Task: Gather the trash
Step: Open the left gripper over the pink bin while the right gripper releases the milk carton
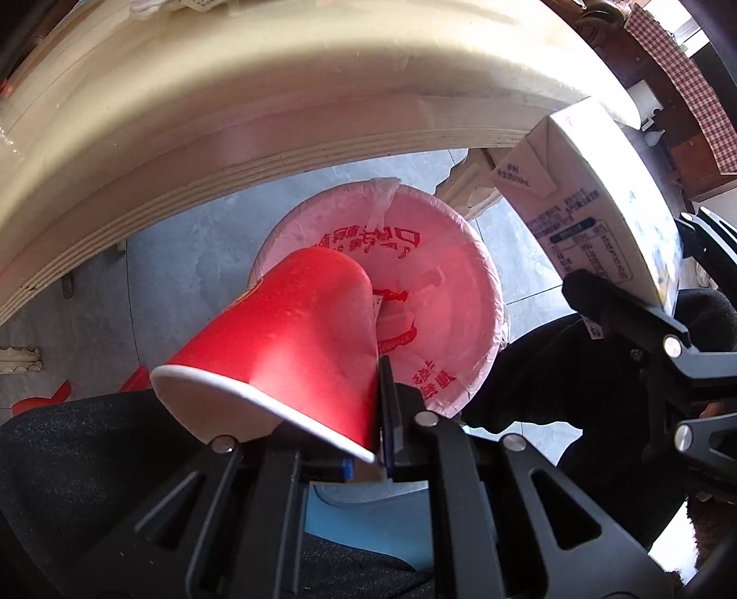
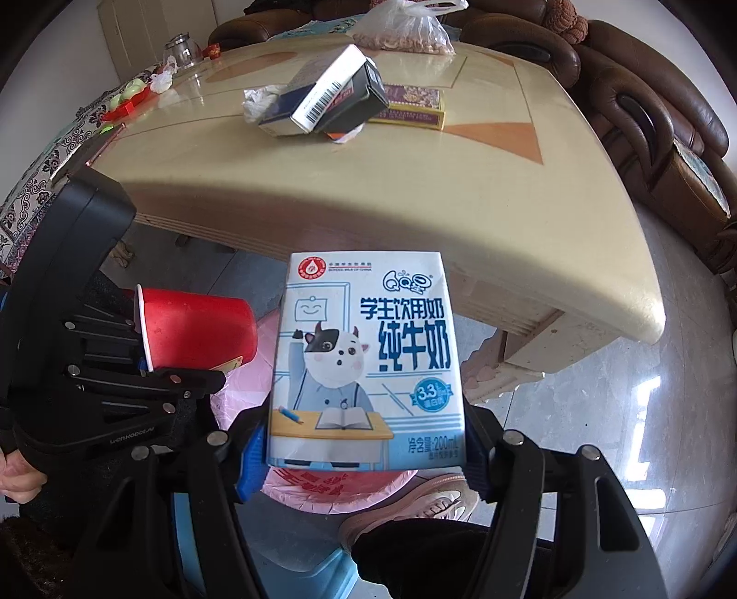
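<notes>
My left gripper (image 1: 368,442) is shut on the rim of a red paper cup (image 1: 285,341), held tilted above a bin lined with a pink bag (image 1: 442,295) on the floor. The cup (image 2: 193,331) and left gripper (image 2: 138,364) also show in the right wrist view. My right gripper (image 2: 364,451) is shut on a blue-and-white milk carton (image 2: 364,359), held upright above the pink-lined bin (image 2: 322,488). The carton (image 1: 589,202) appears at the right of the left wrist view.
A cream table (image 2: 414,184) stands beyond the bin, its edge (image 1: 230,115) overhead in the left view. On it lie stacked boxes (image 2: 331,96), a flat yellow box (image 2: 414,106), a plastic bag of food (image 2: 405,27). Brown sofas (image 2: 645,115) behind. A shoe (image 2: 414,502) is below.
</notes>
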Motion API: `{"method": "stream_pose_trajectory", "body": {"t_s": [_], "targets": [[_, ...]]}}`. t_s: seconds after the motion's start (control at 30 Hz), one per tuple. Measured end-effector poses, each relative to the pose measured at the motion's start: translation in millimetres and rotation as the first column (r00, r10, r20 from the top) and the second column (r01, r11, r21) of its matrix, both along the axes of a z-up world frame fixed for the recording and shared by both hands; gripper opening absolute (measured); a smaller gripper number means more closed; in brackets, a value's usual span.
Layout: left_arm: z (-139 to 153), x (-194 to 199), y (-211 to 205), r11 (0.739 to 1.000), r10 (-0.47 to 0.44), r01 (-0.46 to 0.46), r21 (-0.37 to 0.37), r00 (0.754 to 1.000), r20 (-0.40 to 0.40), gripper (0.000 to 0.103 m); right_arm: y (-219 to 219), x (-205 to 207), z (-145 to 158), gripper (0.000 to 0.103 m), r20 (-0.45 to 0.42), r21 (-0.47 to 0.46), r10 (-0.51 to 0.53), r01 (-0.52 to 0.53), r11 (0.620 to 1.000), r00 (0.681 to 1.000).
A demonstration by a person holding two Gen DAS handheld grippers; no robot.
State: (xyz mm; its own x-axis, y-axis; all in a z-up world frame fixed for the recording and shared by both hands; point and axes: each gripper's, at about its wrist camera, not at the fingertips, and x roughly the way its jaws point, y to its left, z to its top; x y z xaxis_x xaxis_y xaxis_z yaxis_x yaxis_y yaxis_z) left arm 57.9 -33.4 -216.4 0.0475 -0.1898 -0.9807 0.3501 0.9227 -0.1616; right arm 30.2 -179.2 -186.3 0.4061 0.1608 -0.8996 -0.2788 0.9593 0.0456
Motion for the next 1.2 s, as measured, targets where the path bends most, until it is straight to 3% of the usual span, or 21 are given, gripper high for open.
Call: {"method": "stream_pose_trajectory", "body": {"t_s": [0.4, 0.6, 0.97, 1.2], "targets": [[-50.4, 15.3, 3.3, 0.996, 0.061, -0.069, -0.062, 0.99, -0.129, 0.01, 1.2, 15.6, -61.3, 0.064, -0.097, -0.002, -0.036, 0.036, 0.999, 0.995], [-81.6, 27.0, 10.1, 0.989, 0.096, -0.118, -0.084, 0.968, -0.232, 0.01, 5.5, 28.9, -89.1, 0.064, -0.158, -0.003, -0.028, 0.028, 1.0, 0.987], [-113.3, 42.5, 14.4, 0.985, 0.134, -0.16, -0.063, 0.944, -0.301, 0.01, 10.4, 40.6, -114.3, 0.064, -0.223, -0.002, -0.018, 0.018, 1.0, 0.975], [-119.1, 43.6, 14.1, 0.987, 0.139, -0.156, -0.036, 0.947, -0.291, 0.01, 10.0, 46.7, -120.8, 0.064, -0.234, -0.005, 0.001, -0.002, 1.0, 0.972]]}}
